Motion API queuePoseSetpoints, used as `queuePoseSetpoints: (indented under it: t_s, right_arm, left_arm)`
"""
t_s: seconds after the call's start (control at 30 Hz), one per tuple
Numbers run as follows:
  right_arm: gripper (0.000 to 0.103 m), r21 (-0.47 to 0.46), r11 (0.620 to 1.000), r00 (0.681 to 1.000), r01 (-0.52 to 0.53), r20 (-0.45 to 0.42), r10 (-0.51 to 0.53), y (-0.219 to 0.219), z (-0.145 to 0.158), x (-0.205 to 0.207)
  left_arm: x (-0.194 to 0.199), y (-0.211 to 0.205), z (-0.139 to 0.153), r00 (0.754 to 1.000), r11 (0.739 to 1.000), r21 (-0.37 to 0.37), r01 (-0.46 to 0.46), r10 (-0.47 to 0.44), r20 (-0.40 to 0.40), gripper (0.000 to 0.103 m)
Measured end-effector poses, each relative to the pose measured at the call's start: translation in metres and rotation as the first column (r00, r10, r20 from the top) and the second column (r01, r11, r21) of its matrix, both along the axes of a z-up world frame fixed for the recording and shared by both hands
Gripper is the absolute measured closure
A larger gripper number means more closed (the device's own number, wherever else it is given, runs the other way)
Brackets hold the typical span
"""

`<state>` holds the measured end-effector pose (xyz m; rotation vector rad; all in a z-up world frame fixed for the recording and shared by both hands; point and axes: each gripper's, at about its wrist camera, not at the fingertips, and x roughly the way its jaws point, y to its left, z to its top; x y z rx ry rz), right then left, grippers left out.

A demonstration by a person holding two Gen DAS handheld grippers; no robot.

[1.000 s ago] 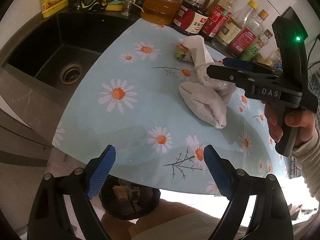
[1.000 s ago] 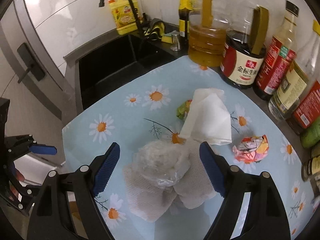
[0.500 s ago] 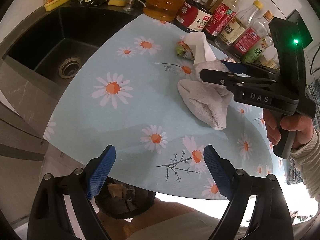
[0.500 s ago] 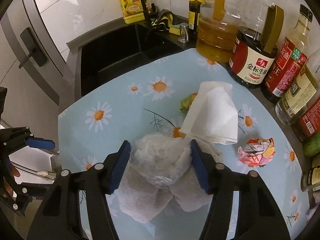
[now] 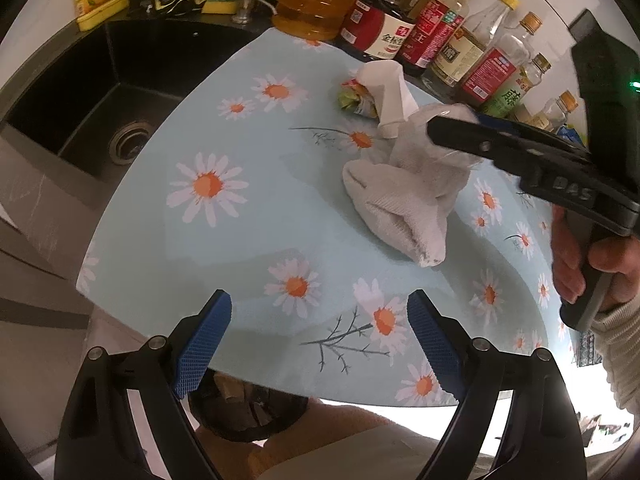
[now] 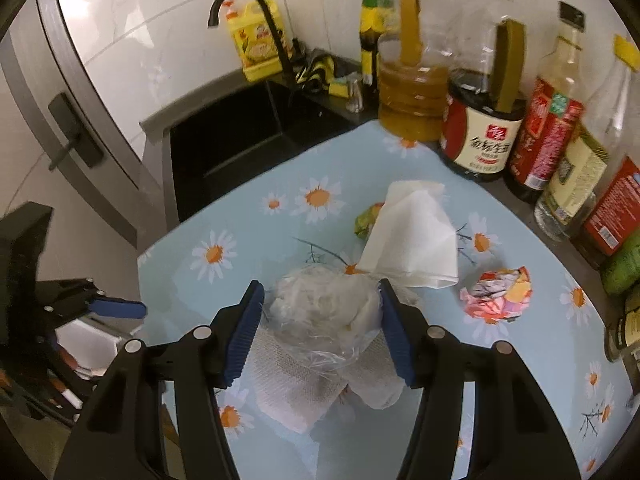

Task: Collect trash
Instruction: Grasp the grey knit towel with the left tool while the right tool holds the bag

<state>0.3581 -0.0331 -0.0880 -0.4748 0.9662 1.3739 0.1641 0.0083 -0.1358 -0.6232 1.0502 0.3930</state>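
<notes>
My right gripper has its blue pads pressed on a crumpled clear plastic wad, jaws still closing, just above a grey-white cloth on the daisy tablecloth. The cloth's top rises toward the right gripper in the left wrist view. Behind the wad lie a white paper tissue and a green wrapper; a colourful crumpled wrapper lies to its right. My left gripper hangs open over the table's front edge, nothing between its pads.
Sauce and oil bottles line the back right of the counter. A black sink with a tap lies to the left. A dark bin with scraps sits below the table's front edge.
The right gripper's jaws came together onto the plastic wad and lifted it slightly. The left gripper stayed open in about the same spot.
</notes>
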Motion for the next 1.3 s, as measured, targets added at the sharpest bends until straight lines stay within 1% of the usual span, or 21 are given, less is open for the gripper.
queuePoseSetpoints:
  t_s: [0.17,0.3,0.43,0.67,0.8,0.83,0.87,0.9,0.97,1.0,1.03,1.1,1.13,1.2,1.3]
  right_arm:
    - [0.045,0.028,0.997,0.998,0.065,-0.015,-0.065,-0.023,0.015,0.009]
    - [0.045,0.031,0.992,0.992,0.122,-0.023,-0.121,-0.046,0.020,0.015]
    - [0.045,0.032,0.984,0.984,0.175,-0.040,-0.174,-0.071,0.022,0.019]
    - [0.045,0.015,0.963,0.960,0.271,-0.083,-0.269,-0.110,0.013,0.025]
    - [0.045,0.000,0.953,0.947,0.302,-0.111,-0.300,-0.124,0.003,0.024]
    - [0.045,-0.002,0.952,0.945,0.308,-0.116,-0.306,-0.127,0.002,0.023]
    - [0.045,-0.003,0.950,0.943,0.313,-0.122,-0.311,-0.130,0.000,0.023]
    - [0.045,-0.005,0.949,0.941,0.316,-0.129,-0.314,-0.133,-0.002,0.022]
    - [0.045,-0.005,0.947,0.937,0.323,-0.139,-0.320,-0.137,-0.004,0.021]
    - [0.045,-0.007,0.945,0.935,0.326,-0.146,-0.324,-0.138,-0.005,0.021]
    - [0.045,-0.011,0.944,0.932,0.330,-0.155,-0.328,-0.141,-0.008,0.021]
    - [0.045,-0.014,0.943,0.929,0.334,-0.165,-0.331,-0.143,-0.011,0.021]
    - [0.045,-0.016,0.942,0.928,0.335,-0.168,-0.332,-0.144,-0.012,0.021]
    - [0.045,-0.017,0.942,0.925,0.336,-0.179,-0.334,-0.146,-0.015,0.022]
    - [0.045,-0.023,0.940,0.921,0.340,-0.195,-0.338,-0.147,-0.019,0.024]
  left_arm:
    - [0.021,-0.004,0.002,0.998,0.998,0.011,0.056,-0.056,0.015,0.016]
    - [0.044,-0.014,0.006,0.991,0.991,0.036,0.132,-0.133,0.023,0.016]
    - [0.062,-0.015,0.006,0.985,0.984,0.042,0.172,-0.173,0.025,0.016]
    - [0.092,-0.013,-0.004,0.974,0.971,0.067,0.228,-0.227,-0.018,0.016]
    - [0.105,-0.015,-0.009,0.969,0.966,0.082,0.246,-0.243,-0.044,0.017]
    - [0.107,-0.015,-0.010,0.968,0.965,0.086,0.249,-0.245,-0.052,0.019]
    - [0.109,-0.015,-0.011,0.968,0.964,0.090,0.250,-0.245,-0.059,0.024]
    - [0.113,-0.016,-0.013,0.966,0.963,0.087,0.255,-0.250,-0.070,0.031]
    - [0.117,-0.018,-0.016,0.963,0.960,0.092,0.264,-0.257,-0.080,0.033]
    - [0.118,-0.018,-0.016,0.962,0.959,0.097,0.266,-0.259,-0.082,0.036]
    - [0.118,-0.018,-0.017,0.961,0.958,0.096,0.270,-0.262,-0.084,0.041]
    - [0.119,-0.018,-0.019,0.961,0.958,0.098,0.271,-0.263,-0.088,0.043]
    - [0.119,-0.018,-0.019,0.960,0.957,0.099,0.273,-0.266,-0.084,0.049]
    - [0.119,-0.020,-0.018,0.958,0.952,0.112,0.283,-0.275,-0.080,0.055]
    - [0.117,-0.021,-0.016,0.958,0.952,0.117,0.284,-0.277,-0.070,0.068]
